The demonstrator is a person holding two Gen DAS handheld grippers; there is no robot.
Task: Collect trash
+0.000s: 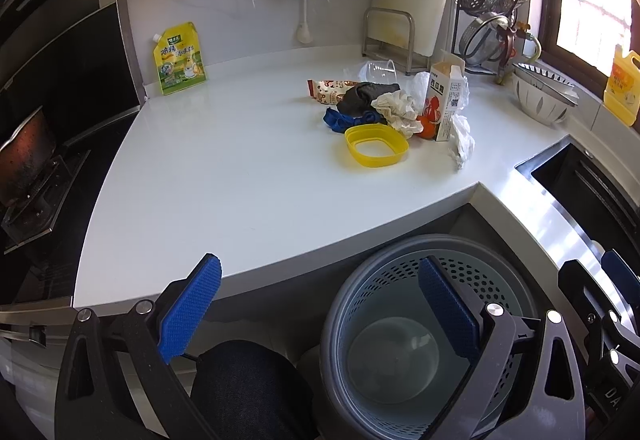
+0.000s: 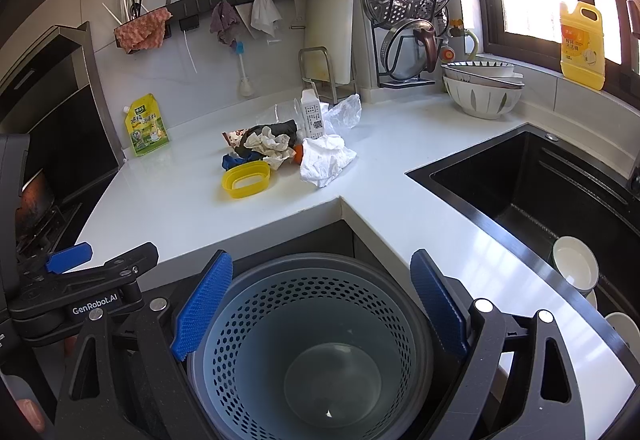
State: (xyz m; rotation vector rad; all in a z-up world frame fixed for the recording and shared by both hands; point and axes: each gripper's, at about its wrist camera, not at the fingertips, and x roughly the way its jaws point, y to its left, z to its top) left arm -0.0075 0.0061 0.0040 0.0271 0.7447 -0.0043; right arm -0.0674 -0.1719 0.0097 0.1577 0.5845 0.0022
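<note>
Only the right wrist view shows the sink [image 2: 532, 175] beside counter trash [image 2: 276, 151].

White counter [image 2: 192, 207] w/ trash pile [image 2: 280, 151], yellow pouch [image 2: 146, 125], stacked bowls [image 2: 482, 89].

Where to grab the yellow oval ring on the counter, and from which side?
Pinch the yellow ring's raised near wall, one finger inside the hollow, one outside. Come from above on the counter-edge side: it lies flat, and the trash pile crowds its far side.
</note>
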